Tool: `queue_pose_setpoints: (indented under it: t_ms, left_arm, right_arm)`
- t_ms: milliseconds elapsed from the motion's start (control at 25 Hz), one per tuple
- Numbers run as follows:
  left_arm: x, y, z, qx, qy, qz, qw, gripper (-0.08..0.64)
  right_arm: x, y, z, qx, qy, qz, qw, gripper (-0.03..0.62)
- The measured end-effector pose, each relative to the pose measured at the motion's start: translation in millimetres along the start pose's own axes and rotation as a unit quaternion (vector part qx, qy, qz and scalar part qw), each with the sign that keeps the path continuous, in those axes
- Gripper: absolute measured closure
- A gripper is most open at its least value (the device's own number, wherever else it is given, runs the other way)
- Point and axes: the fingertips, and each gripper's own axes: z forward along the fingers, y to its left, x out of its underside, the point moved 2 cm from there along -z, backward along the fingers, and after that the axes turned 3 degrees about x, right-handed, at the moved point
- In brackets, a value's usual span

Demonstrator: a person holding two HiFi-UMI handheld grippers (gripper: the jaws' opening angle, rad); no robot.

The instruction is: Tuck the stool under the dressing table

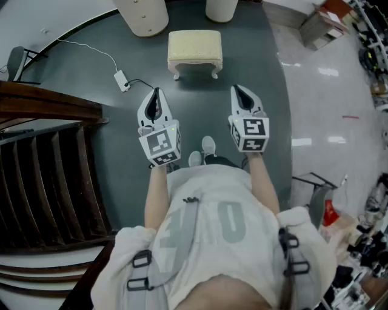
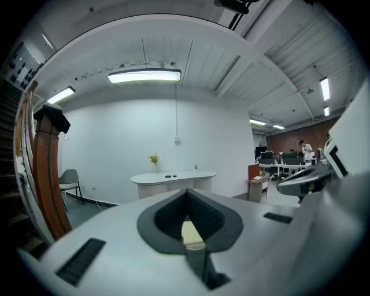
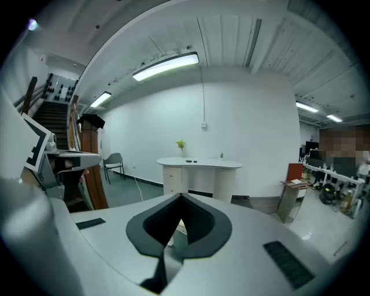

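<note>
head view: the stool (image 1: 194,51) stands on the dark floor far ahead of the person, just short of the dressing table (image 1: 143,14). the table's two pale pedestals show at the far edge with a gap between them. the stool sits in line with that gap and is not yet under the top. the left gripper (image 1: 156,97) and right gripper (image 1: 241,95) are held side by side near the body, well apart from the stool. both point toward it, likely lined up to push it straight in. a cable with a plug block (image 1: 122,80) lies on the floor left of the stool, seemingly clear of a straight push.

left gripper view: the jaws are pressed together with nothing pinched. a cream sliver of the stool (image 2: 191,233) shows past them, and the dressing table (image 2: 173,177) stands beyond it by the far wall.

right gripper view: the jaws are likewise pressed together and empty. they aim at the dressing table (image 3: 199,165), with a bit of the stool (image 3: 180,226) below it.
</note>
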Motion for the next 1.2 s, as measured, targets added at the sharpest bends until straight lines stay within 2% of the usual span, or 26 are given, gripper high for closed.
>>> queue_pose_setpoints:
  t_ms: [600, 760, 1000, 1200]
  left_arm:
    - [10.2, -24.1, 19.0, 0.011, 0.014, -0.011, 0.9998, 0.555]
    - [6.4, -34.9, 22.9, 0.008, 0.009, -0.011, 0.9999, 0.555]
    - [9.3, -42.0, 30.9, -0.003, -0.006, -0.058, 0.9983, 0.555]
    - [12.5, -43.2, 40.3, -0.011, -0.006, -0.077, 0.9969, 0.555]
  right_arm:
    - [-5.3, -25.7, 13.2, -0.001, -0.02, 0.027, 0.999, 0.591]
    - [5.0, -35.5, 15.0, -0.011, -0.012, 0.038, 0.999, 0.589]
    - [17.7, -50.0, 24.9, -0.02, -0.006, 0.017, 1.0, 0.589]
    - [24.9, -63.2, 32.0, -0.024, 0.004, 0.025, 0.999, 0.589]
